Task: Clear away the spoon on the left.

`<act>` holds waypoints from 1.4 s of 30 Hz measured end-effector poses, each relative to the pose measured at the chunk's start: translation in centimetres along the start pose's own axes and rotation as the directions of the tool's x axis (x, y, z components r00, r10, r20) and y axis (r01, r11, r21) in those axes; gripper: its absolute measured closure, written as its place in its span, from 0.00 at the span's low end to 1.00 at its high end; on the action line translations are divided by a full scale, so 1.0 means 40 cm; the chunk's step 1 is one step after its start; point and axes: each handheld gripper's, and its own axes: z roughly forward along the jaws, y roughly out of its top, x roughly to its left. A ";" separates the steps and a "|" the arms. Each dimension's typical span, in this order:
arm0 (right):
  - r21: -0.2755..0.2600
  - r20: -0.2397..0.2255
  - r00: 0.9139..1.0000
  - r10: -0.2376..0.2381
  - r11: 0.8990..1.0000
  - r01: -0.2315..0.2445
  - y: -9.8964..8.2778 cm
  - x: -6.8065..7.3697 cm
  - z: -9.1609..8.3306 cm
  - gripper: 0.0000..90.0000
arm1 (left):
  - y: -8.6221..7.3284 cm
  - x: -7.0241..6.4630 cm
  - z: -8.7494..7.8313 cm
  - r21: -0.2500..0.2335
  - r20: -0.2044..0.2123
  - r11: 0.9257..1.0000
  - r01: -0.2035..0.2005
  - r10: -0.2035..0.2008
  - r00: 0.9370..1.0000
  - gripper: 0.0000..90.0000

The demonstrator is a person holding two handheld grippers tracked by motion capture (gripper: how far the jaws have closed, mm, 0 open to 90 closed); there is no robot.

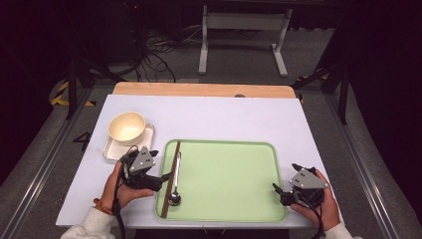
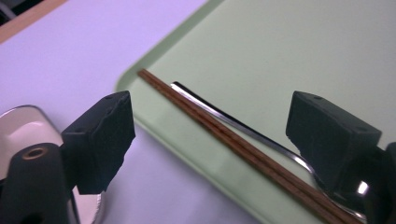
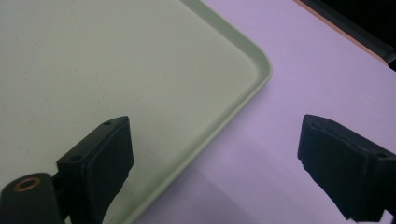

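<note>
A pale green tray (image 1: 224, 174) lies on the white table near its front edge. Along the tray's left rim rest a pair of brown chopsticks (image 1: 170, 179) and, just inside them, a metal spoon (image 1: 175, 185) with its bowl toward me. My left gripper (image 1: 163, 178) hovers at that rim, open, with nothing held. In the left gripper view the chopsticks (image 2: 243, 154) and spoon handle (image 2: 233, 123) run between the wide jaws of that gripper (image 2: 215, 121), untouched. My right gripper (image 1: 286, 180) stands open by the tray's right front corner. In its own view this gripper (image 3: 215, 144) straddles the tray rim (image 3: 261, 70).
A cream bowl (image 1: 127, 127) sits on a small white dish (image 1: 110, 149) left of the tray, just beyond my left hand. The table top (image 1: 224, 114) stretches white behind the tray to a wooden strip (image 1: 199, 89) at its far edge.
</note>
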 end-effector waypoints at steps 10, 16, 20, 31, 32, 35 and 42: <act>0.002 0.002 1.000 0.002 1.000 -0.002 0.000 0.001 0.001 0.12 | -0.004 0.062 -0.058 -0.037 -0.095 0.999 0.023 -0.026 0.995 0.17; 0.002 0.002 1.000 0.001 1.000 -0.001 0.000 0.001 0.002 0.12 | -0.019 0.113 -0.083 -0.034 -0.121 0.998 0.053 -0.057 0.991 0.19; 0.004 -0.002 1.000 0.004 1.000 -0.004 0.000 0.001 0.004 0.12 | -0.031 0.140 -0.088 -0.021 -0.144 0.997 0.072 -0.074 0.987 0.19; 0.009 -0.004 1.000 0.020 1.000 -0.020 -0.001 -0.005 0.017 0.12 | -0.033 0.202 -0.058 0.048 -0.161 0.996 0.078 -0.070 0.984 0.20; 0.013 -0.005 1.000 0.018 1.000 -0.018 -0.002 -0.005 0.018 0.12 | -0.033 0.209 -0.055 0.060 -0.166 0.995 0.081 -0.070 0.984 0.21; 0.023 -0.005 1.000 0.023 0.999 -0.023 -0.005 -0.003 0.022 0.12 | -0.035 0.232 -0.045 0.082 -0.156 0.991 0.103 -0.089 0.984 0.21; 0.026 -0.003 1.000 0.026 0.999 -0.026 -0.010 0.000 0.017 0.12 | -0.047 0.269 -0.015 0.152 -0.138 0.981 0.123 -0.102 0.985 0.22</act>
